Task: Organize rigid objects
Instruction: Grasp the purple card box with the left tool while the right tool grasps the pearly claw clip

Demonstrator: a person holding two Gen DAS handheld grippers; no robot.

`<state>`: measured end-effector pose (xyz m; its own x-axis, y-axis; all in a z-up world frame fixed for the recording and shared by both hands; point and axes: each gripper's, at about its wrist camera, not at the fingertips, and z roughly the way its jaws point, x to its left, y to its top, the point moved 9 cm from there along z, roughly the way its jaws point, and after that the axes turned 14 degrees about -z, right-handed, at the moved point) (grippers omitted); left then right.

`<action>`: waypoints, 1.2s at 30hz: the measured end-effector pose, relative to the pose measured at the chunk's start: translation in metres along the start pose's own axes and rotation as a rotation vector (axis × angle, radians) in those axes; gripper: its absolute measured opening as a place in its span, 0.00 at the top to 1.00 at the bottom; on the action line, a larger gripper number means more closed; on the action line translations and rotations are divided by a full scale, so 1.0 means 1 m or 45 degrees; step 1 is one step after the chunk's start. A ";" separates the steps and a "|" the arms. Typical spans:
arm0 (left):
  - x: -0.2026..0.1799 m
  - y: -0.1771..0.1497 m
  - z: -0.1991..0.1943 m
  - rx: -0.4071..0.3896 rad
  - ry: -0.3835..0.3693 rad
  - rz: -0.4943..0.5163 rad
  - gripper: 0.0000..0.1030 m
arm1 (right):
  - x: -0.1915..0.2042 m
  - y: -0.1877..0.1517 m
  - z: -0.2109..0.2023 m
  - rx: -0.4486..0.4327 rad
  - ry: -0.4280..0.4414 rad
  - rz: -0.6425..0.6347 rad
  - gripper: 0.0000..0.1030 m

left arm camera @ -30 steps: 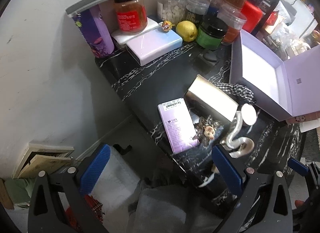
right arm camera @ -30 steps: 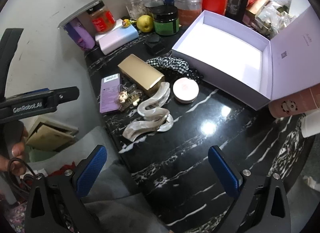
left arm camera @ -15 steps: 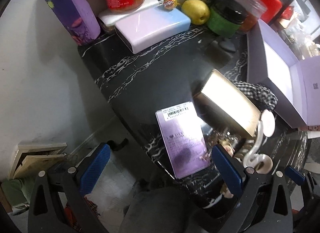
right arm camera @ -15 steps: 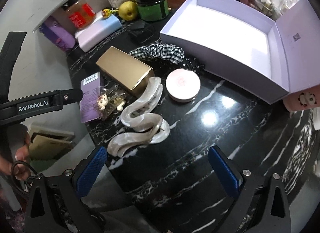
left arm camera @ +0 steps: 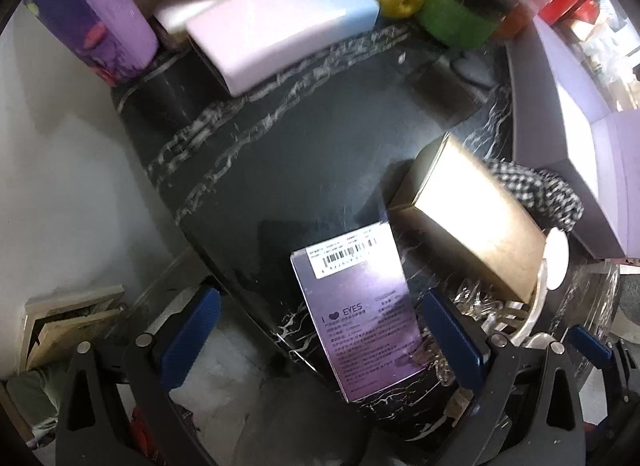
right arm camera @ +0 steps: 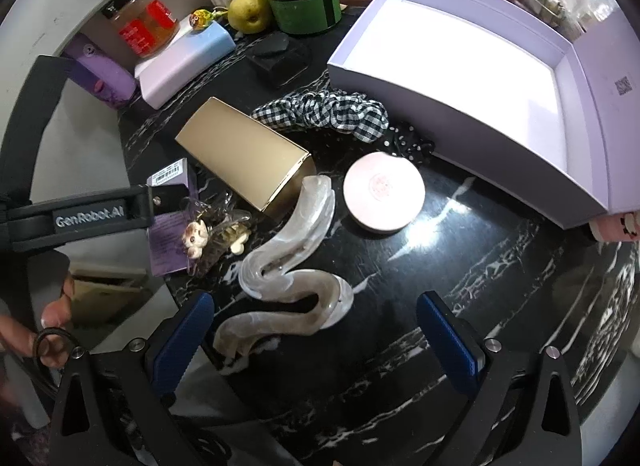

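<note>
Both hand-held grippers closer, purple box (left arm camera: 362,314) larger

Flat purple rectangular carton (left arm camera: 362,306), barcode label up, lies at marble edge; gold rectangular box (right arm camera: 244,153) beside it; wavy pearl-white hair claw (right arm camera: 288,266) and round pink compact (right arm camera: 384,195) near.

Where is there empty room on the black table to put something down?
Bare marble table lies right of the wavy hair clip, below the open lavender box. Another patch sits between the pastel box and gold box. Around the pink compact and scrunchie it's crowded.
</note>
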<state>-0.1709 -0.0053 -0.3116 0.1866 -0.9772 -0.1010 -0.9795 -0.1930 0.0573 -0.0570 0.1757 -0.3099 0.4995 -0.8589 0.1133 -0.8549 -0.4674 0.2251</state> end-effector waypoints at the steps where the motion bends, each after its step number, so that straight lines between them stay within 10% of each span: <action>1: 0.001 -0.001 0.003 0.016 0.007 -0.009 0.01 | 0.000 0.000 0.001 0.005 -0.004 -0.006 0.00; 14: 0.002 -0.011 0.007 0.009 0.022 -0.011 0.27 | 0.004 0.004 0.022 0.065 0.011 -0.023 0.00; 18: 0.005 -0.011 0.000 -0.035 0.041 0.008 0.50 | 0.006 0.000 0.029 0.088 0.020 -0.010 0.20; 36: -0.009 -0.017 -0.012 -0.050 -0.030 0.038 0.51 | 0.006 -0.005 0.031 0.096 0.075 0.084 0.56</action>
<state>-0.1547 0.0059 -0.2995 0.1550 -0.9803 -0.1224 -0.9808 -0.1676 0.0999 -0.0545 0.1666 -0.3406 0.4472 -0.8756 0.1825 -0.8932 -0.4265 0.1423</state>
